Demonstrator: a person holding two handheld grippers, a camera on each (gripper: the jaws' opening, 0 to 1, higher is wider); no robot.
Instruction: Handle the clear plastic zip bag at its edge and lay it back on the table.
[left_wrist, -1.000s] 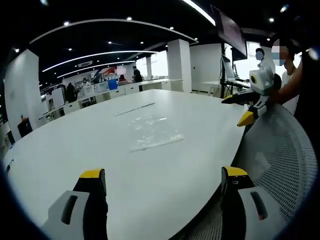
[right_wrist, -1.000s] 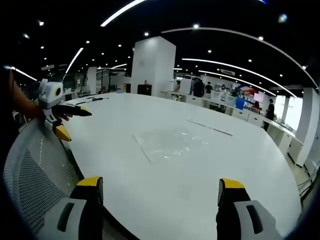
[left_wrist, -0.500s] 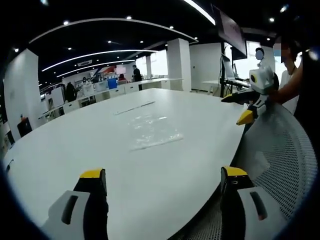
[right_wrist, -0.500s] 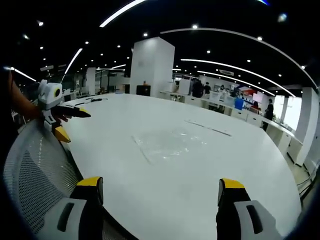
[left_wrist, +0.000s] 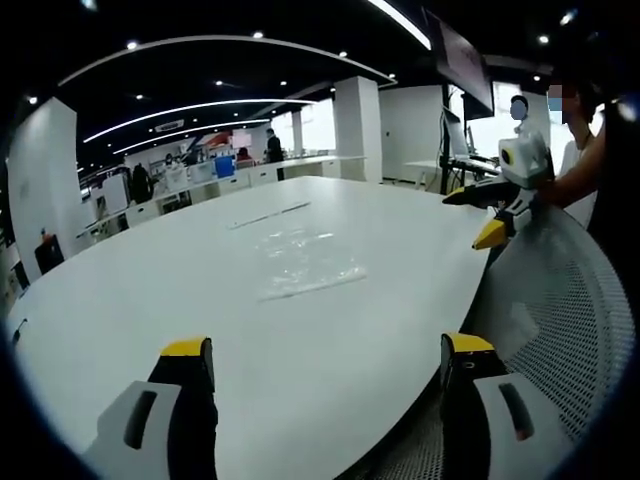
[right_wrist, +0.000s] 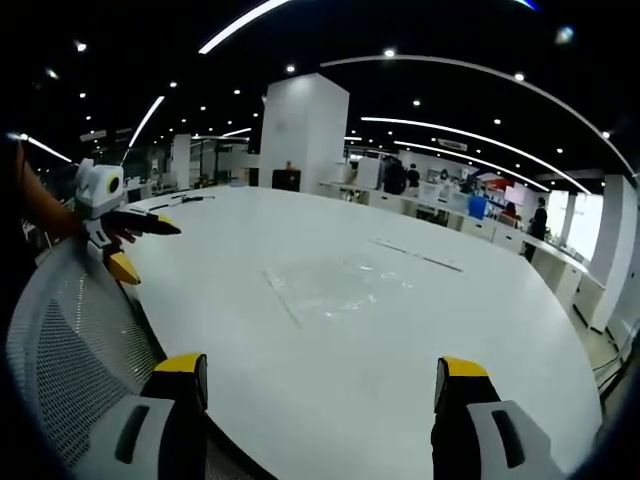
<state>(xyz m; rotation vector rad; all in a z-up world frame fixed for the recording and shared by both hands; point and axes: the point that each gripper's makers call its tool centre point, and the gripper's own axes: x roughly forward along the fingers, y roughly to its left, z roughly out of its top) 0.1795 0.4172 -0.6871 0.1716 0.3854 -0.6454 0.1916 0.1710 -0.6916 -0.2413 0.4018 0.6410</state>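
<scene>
The left gripper (left_wrist: 325, 365) and right gripper (right_wrist: 320, 385) — both wide, empty — face the zip bag (left_wrist: 305, 262) lying flat ahead, roughly equally distant from each.

bare table (left_wrist: 150, 290) around zip bag (left_wrist: 305, 262), mesh chair (left_wrist: 570, 320) alongside

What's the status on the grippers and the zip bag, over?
Left gripper open, right gripper open, both off the bag. Clear zip bag flat on the white table, untouched. Nothing between grippers and bag.
</scene>
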